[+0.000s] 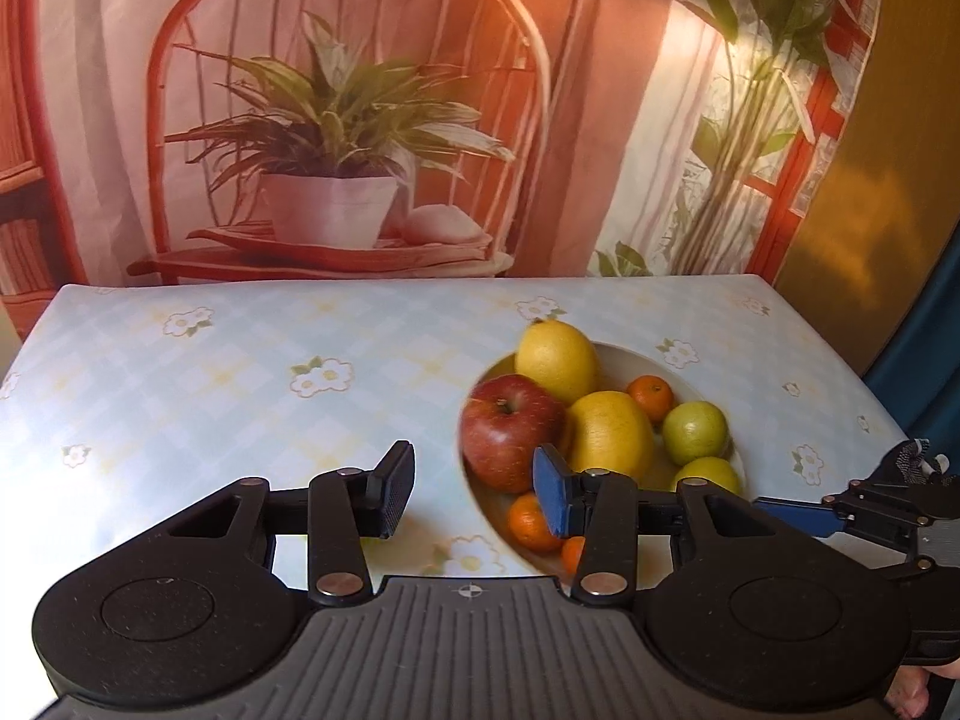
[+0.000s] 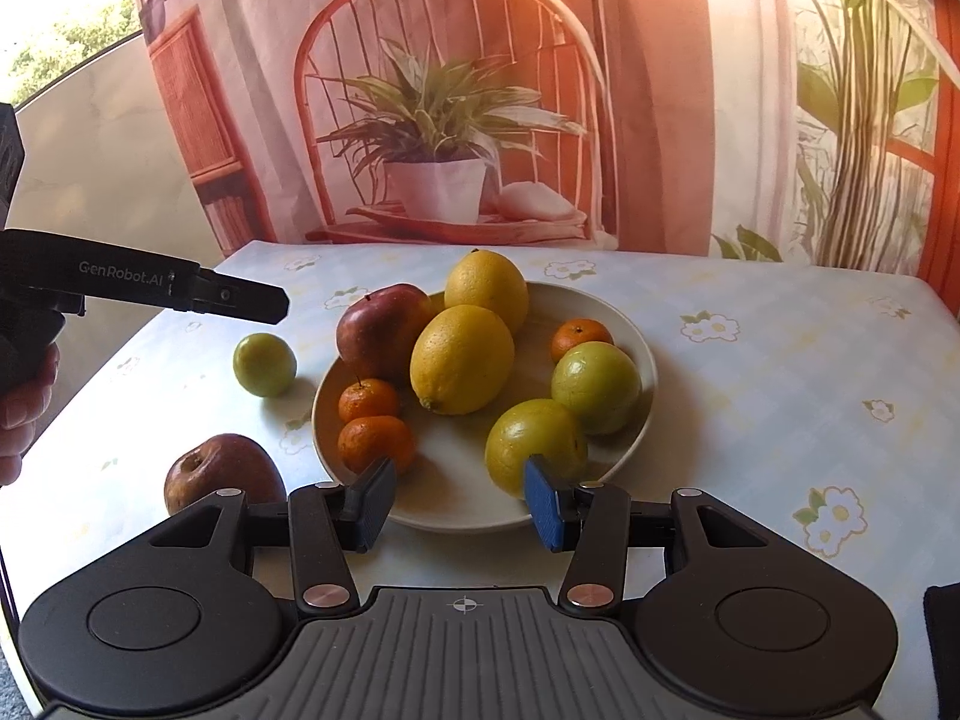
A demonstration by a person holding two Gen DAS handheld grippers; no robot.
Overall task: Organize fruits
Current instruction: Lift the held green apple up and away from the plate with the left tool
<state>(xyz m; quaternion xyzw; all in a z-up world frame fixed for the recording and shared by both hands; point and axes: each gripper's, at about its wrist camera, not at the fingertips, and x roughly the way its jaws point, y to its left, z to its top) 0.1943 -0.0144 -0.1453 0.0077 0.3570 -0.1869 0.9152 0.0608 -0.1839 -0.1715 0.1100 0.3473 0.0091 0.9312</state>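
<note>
Fruits: most sit in the plate (image 2: 645,354); one green fruit (image 2: 264,364) and one red apple (image 2: 223,468) lie outside at its nine and eight o'clock. My left gripper (image 2: 282,303) hangs nearer them, probably just above the green fruit, jaws empty. My right gripper (image 2: 459,501) gapes empty.

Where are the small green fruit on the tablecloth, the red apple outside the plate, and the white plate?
small green fruit (image 2: 264,365), right wrist view, its middle.
red apple outside the plate (image 2: 223,468), right wrist view, its top.
white plate (image 2: 624,324), right wrist view, far rim.
</note>
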